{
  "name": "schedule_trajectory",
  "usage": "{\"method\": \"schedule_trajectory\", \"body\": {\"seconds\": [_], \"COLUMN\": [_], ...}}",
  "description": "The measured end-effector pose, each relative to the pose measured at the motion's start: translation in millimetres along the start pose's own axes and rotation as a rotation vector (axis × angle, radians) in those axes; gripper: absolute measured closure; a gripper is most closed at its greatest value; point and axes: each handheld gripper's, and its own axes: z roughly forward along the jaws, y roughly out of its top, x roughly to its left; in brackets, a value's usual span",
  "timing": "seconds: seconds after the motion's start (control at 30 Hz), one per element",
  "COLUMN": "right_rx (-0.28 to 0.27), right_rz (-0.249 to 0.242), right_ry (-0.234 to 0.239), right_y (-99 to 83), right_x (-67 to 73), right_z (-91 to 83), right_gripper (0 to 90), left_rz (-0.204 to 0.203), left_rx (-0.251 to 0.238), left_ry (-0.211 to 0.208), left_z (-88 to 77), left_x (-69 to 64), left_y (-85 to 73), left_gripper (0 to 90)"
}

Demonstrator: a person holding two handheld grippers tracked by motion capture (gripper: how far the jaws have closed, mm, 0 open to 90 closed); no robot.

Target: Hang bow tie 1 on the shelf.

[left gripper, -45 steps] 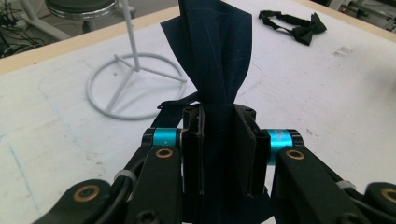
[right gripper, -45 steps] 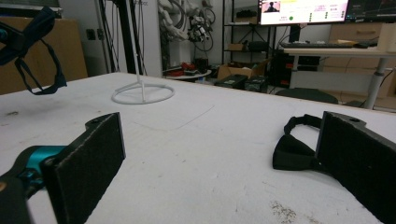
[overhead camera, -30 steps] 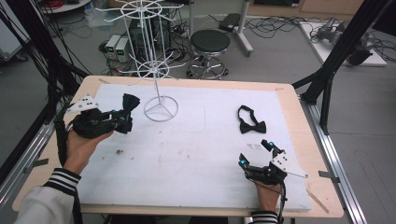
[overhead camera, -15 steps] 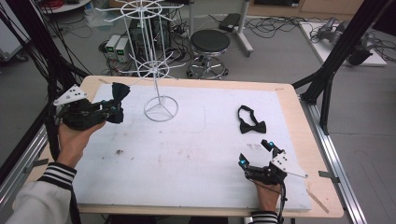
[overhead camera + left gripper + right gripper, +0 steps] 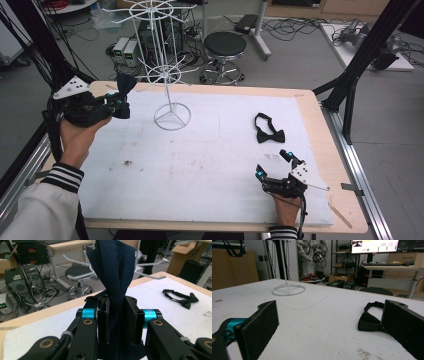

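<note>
Surface: white foam mat (image 5: 210, 165) covering a light wooden table (image 5: 320, 115); dark specks on the mat at 8 o'clock.

On the mat: white wire display stand (image 5: 167, 65), ring base at 11 o'clock; black bow tie (image 5: 268, 131) with strap lying flat at 2 o'clock, well apart from the stand.

Left gripper (image 5: 120, 103), 10 o'clock, raised off the mat: jaws clamped on a navy bow tie (image 5: 113, 270) standing up between them, near the stand's hooks.

Right gripper (image 5: 272, 165), 5 o'clock, low on the mat: jaws spread wide, nothing between them.

Room: grey floor, black round stool (image 5: 225, 47), computer units, cables, black frame struts.
</note>
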Motion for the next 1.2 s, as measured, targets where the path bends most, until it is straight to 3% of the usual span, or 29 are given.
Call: {"method": "schedule_trajectory", "body": {"seconds": [0.6,1.2], "right_rx": [0.000,0.000], "right_rz": [0.006,0.008], "right_ry": [0.001,0.002], "right_y": [-0.1,-0.1], "right_x": [0.0,-0.2], "right_z": [-0.3,-0.5], "right_gripper": [0.7,0.7], "left_rz": [0.035,0.087], "left_rx": [-0.001,0.042], "left_ry": [0.004,0.004], "left_z": [12.3,30.8], "left_x": [-8.3,-18.6], "left_y": [19.7,34.5], "left_gripper": [73.8,73.8]}}
